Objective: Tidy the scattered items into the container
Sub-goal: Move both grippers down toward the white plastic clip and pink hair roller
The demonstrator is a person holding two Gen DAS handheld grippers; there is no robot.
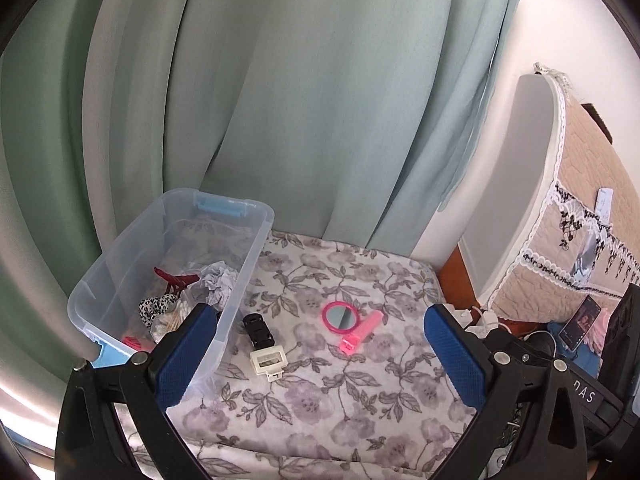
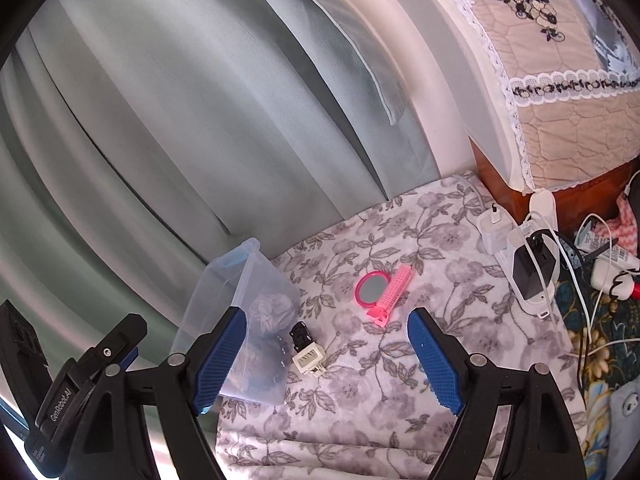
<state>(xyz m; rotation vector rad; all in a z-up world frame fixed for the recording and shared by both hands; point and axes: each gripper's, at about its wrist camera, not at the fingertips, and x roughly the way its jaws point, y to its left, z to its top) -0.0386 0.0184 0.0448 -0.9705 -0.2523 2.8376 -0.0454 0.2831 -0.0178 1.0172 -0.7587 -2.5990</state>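
A clear plastic bin (image 1: 105, 276) with blue latches stands at the left on the floral blanket (image 1: 320, 396). It holds a red hair claw (image 1: 176, 281), crumpled paper (image 1: 218, 282), a black-and-white scrunchie (image 1: 157, 306) and other small items. Beside its right wall lie a black clip (image 1: 258, 329) and a cream clip (image 1: 269, 362). Further right are a round pink mirror (image 1: 341, 317) and a pink hair roller (image 1: 360, 336). My left gripper (image 1: 320, 310) hangs open above the blanket with nothing between its fingers. My right gripper (image 2: 327, 314) is open too, short of the mirror (image 2: 373, 289) and cream clip (image 2: 309, 358).
Green curtains (image 1: 300, 120) hang behind the blanket. At the right stand furniture under a quilted, lace-edged cover (image 2: 560, 120), a power strip with chargers and white cables (image 2: 532, 268), and a phone (image 1: 580, 322). The blanket's front edge falls away near me.
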